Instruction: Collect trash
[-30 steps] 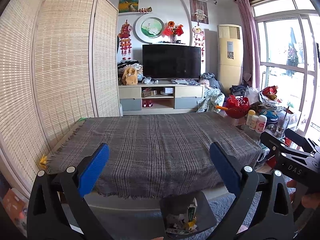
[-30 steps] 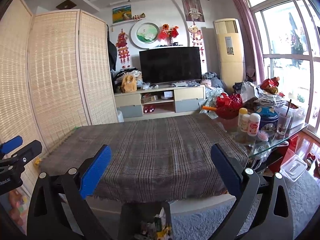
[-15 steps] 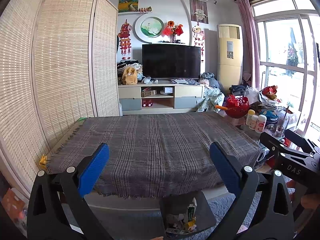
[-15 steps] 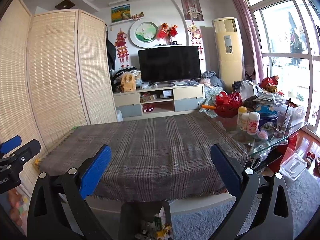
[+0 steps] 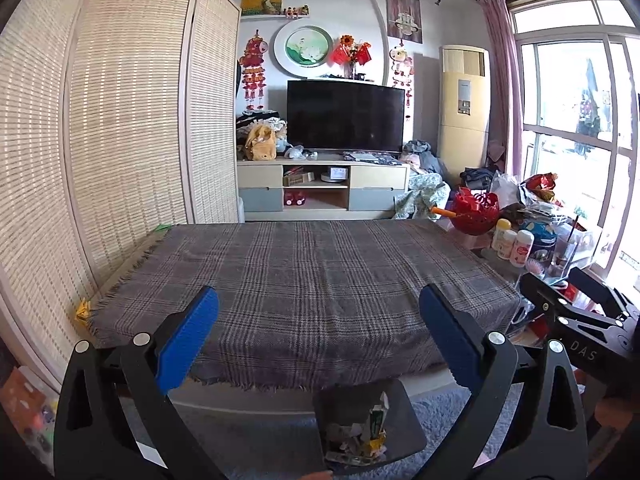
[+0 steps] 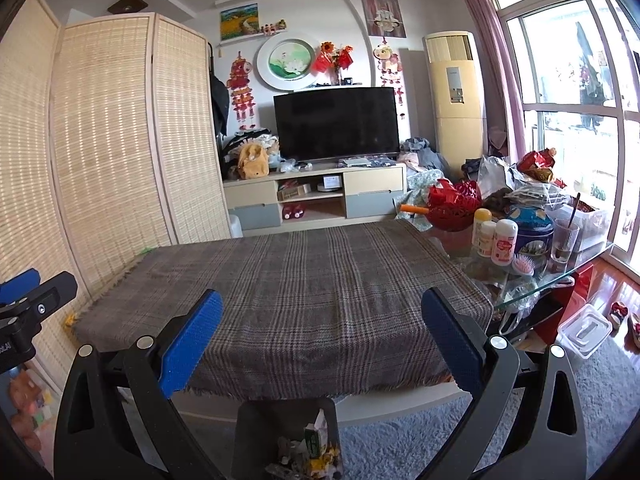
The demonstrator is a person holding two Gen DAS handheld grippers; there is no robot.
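A dark trash bin [image 5: 404, 420] stands on the floor in front of the table, with crumpled wrappers and a green-and-white carton [image 5: 376, 424] inside. It also shows in the right wrist view [image 6: 256, 432], with the carton [image 6: 316, 438]. My left gripper [image 5: 318, 336] is open and empty above the table's near edge. My right gripper [image 6: 320, 336] is open and empty too. The right gripper shows at the right of the left wrist view [image 5: 576, 320]. The plaid cloth [image 5: 304, 280] on the table carries nothing.
A glass side table [image 6: 580, 264] at the right holds bottles [image 6: 503, 242], a tin, a glass and a red basket [image 6: 454, 204]. A bamboo screen [image 5: 120, 140] stands at the left. A clear plastic box [image 6: 584, 330] lies on the floor at right.
The right wrist view has tilted up slightly, so the room sits a little lower in frame. The left gripper has stayed almost still.
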